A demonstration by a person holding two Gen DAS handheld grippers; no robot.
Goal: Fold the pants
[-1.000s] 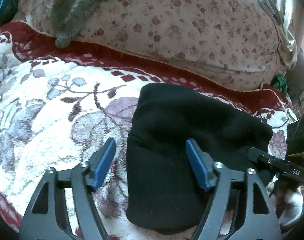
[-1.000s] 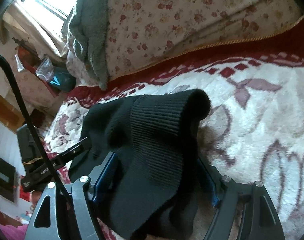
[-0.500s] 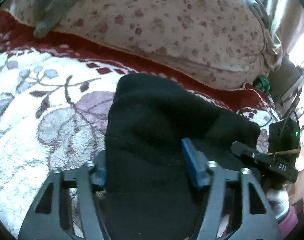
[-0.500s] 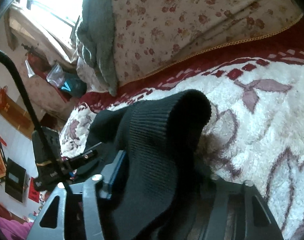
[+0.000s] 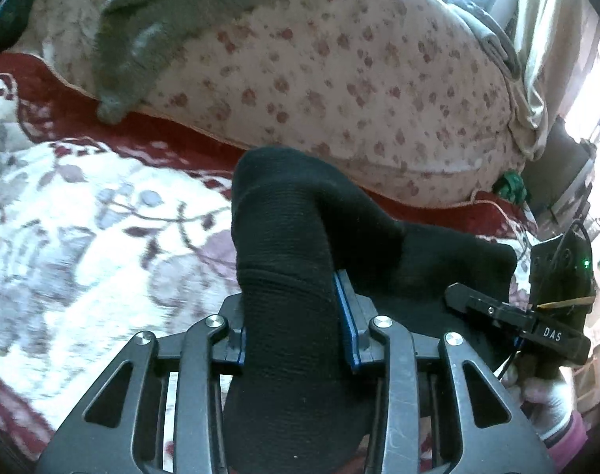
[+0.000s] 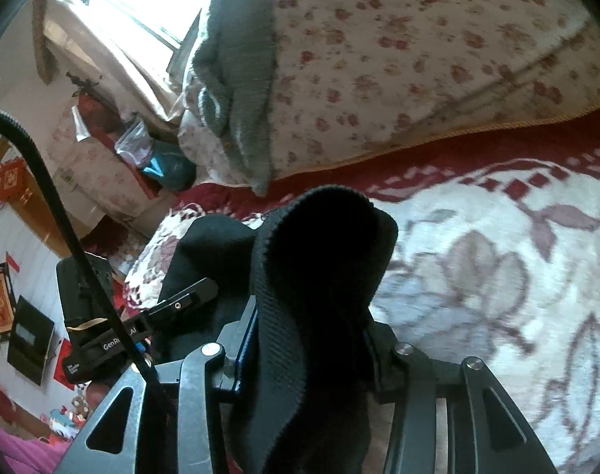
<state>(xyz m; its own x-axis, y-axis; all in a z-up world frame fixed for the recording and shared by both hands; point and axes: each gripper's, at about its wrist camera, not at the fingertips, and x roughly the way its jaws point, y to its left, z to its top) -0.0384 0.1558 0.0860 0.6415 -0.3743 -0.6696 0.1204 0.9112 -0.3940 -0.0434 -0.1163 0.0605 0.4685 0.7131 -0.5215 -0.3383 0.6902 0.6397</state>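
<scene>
The black pants (image 5: 300, 233) lie on a white, floral blanket (image 5: 102, 237) on the bed. My left gripper (image 5: 296, 324) is shut on a bunched fold of the pants, which rises between its blue pads. My right gripper (image 6: 304, 343) is shut on the ribbed waistband end of the pants (image 6: 319, 260), lifted off the blanket (image 6: 497, 276). Each gripper shows in the other's view: the right one at the right edge (image 5: 517, 316), the left one at the left (image 6: 142, 328).
A large floral quilt bundle (image 5: 339, 71) with a grey knitted garment (image 5: 142, 39) draped over it lies behind the pants. A dark red blanket border (image 6: 497, 146) runs along it. Room clutter and a window (image 6: 114, 0) lie beyond the bed's left side.
My left gripper closed from open onto the pants fabric and lifted it. My right gripper also closed on the waistband, raising it; both moved closer to the quilt.
</scene>
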